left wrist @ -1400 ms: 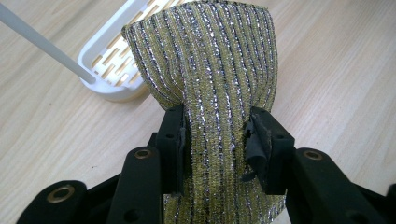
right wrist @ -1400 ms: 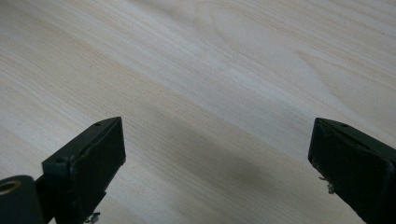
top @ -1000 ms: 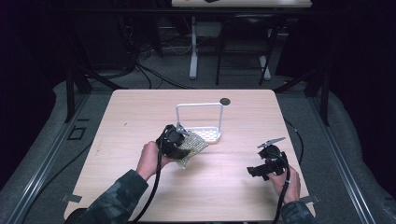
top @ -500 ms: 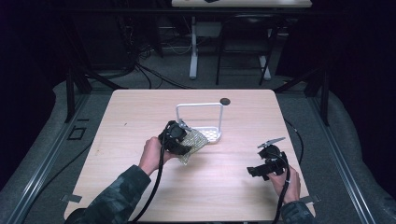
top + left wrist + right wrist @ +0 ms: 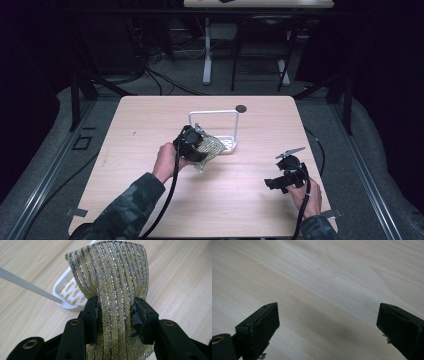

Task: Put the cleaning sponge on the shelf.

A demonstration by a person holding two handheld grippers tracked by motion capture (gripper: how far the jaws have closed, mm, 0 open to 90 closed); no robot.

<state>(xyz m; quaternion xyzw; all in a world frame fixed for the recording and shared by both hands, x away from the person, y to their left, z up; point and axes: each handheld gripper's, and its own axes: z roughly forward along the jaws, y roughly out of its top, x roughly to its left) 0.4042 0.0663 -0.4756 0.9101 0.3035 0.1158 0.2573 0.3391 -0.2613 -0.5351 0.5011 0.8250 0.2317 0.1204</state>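
The sponge, a gold and silver striped scouring pad, sits squeezed between the jaws of the left gripper, pinched at its middle so that it narrows there and flares out wider beyond the jaw tips. In the high view the sponge hangs off the counter in that grip, its far edge just beside the low white tray. Past the jaws on their left lies the rack, a white slotted soap tray with a thin white bar running slantwise in front of it; seen from above the rack carries an upright white frame. The light wooden counter spreads beyond the jaws on both sides.

The right gripper is released, its two jaws well apart with bare counter between them. In the high view the right gripper is well apart from the sponge, near the counter's right front corner.
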